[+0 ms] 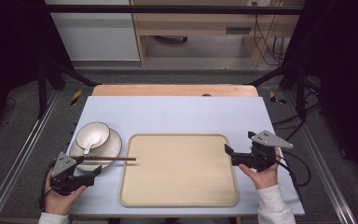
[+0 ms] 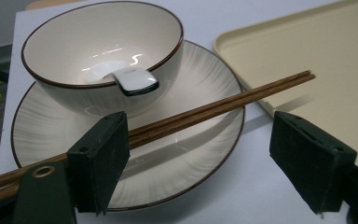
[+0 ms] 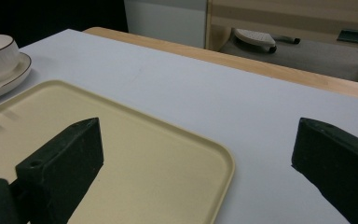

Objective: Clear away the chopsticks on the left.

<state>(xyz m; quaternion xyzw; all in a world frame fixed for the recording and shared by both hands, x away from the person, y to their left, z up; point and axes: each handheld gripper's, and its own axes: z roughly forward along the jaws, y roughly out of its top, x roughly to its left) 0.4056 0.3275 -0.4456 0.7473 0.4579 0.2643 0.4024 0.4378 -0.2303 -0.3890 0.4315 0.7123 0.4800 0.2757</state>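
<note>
At the table's [image 1: 177,109] near left corner the person's left hand [image 1: 58,196] comes up from the bottom edge, wrapped around the left gripper [image 1: 86,169], which points right and a little away, toward the tray [image 1: 179,200]. Its grey plate [image 1: 65,163] faces up. In the left gripper view its jaws stand wide apart. The chopsticks [image 2: 214,106] run past the inner face of the left-hand jaw there and touch it or nearly so, while the other jaw is well clear of them, so the gripper is released, not clamped on them. Whether anything else holds the chopsticks' near end I cannot tell; that end is hidden behind the gripper body.

The chopsticks lie as a pair, side by side, slanting over the near rim of the plate [image 2: 196,154]; in the high view their tips reach just past the tray's left edge, above its floor. The plate sits near the table's left edge, just left of the tray. The bowl [image 2: 65,37] stands upright on the plate, toward its far left side, and a white spoon [image 2: 133,79] rests in the bowl with its handle over the near rim.

The cream tray lies along the middle of the table's near edge.

At the tray's right edge the right hand [image 1: 263,175] holds the right gripper [image 1: 237,148], level, pointing left at the tray. In the right gripper view its jaws are spread wide with nothing between them, one over the tray's corner, the other over bare table.
</note>
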